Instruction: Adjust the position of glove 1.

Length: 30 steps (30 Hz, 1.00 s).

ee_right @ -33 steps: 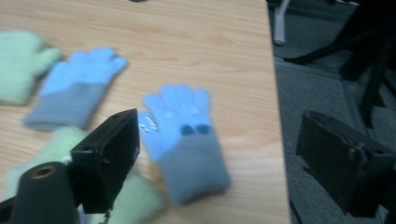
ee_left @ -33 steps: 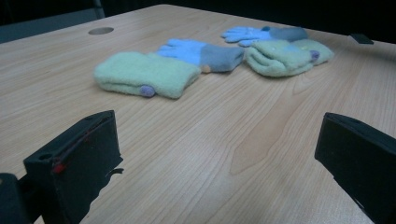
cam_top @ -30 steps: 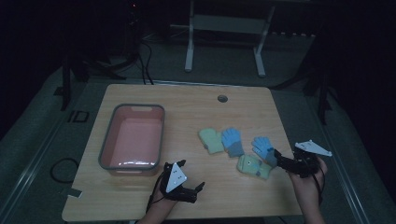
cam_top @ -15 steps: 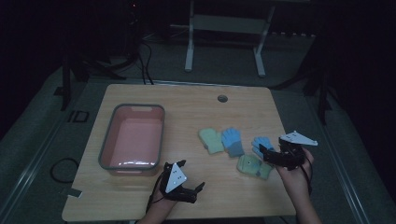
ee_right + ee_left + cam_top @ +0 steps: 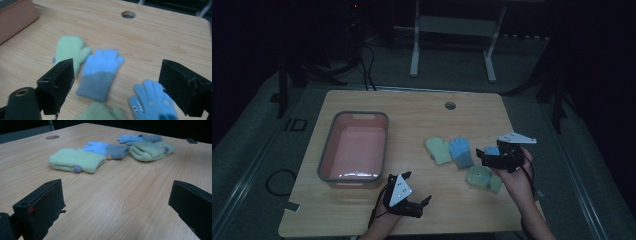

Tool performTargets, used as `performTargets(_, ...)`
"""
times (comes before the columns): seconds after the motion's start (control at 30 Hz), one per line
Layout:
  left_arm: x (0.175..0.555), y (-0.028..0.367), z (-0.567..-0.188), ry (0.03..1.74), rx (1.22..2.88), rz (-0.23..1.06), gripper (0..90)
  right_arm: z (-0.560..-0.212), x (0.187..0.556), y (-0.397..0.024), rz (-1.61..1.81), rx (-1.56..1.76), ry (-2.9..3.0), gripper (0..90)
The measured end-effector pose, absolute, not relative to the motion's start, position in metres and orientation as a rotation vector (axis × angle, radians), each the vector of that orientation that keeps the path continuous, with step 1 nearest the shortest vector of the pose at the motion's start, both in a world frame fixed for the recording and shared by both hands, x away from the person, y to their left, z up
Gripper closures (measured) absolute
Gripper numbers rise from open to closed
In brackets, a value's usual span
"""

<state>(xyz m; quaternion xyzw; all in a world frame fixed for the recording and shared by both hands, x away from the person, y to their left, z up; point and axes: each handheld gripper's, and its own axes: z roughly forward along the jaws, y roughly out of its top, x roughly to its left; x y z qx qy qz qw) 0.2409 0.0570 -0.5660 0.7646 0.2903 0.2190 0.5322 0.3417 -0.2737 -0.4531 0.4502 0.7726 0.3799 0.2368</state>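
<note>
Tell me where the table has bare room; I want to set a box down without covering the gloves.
Bare wood runs along the far edge around the round hole, and between the pink tub and the green mitten. It is crowded at the right: two green mittens and two blue gloves lie close, with the right gripper over them.

The right gripper point(image 5: 482, 157) moves leftward over the table, from beside the gloves to above them, and now hangs over the blue glove point(image 5: 492, 150) nearest it. Its jaws have just been opening and stand wide apart, nothing between them.
</note>
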Motion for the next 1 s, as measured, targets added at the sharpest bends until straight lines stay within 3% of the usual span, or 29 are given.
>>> performTargets(0.23,0.241,0.057,-0.566,0.687,1.827,0.521,0.2,-0.458,0.352,-0.259,1.016,1.207,2.168,15.0)
performTargets(0.47,0.240,0.056,-0.566,0.676,1.830,0.522,0.2,-0.474,0.365,-0.239,1.041,1.192,2.251,26.9)
performTargets(0.87,0.239,0.056,-0.566,0.661,1.835,0.523,0.2,-0.496,0.387,-0.199,1.007,1.115,2.383,36.1)
performTargets(0.9,0.239,0.056,-0.566,0.660,1.835,0.524,0.2,-0.501,0.389,-0.194,1.005,1.108,2.371,43.6)
performTargets(1.0,0.239,0.056,-0.566,0.662,1.835,0.521,0.2,-0.508,0.393,-0.185,1.006,1.100,2.397,49.7)
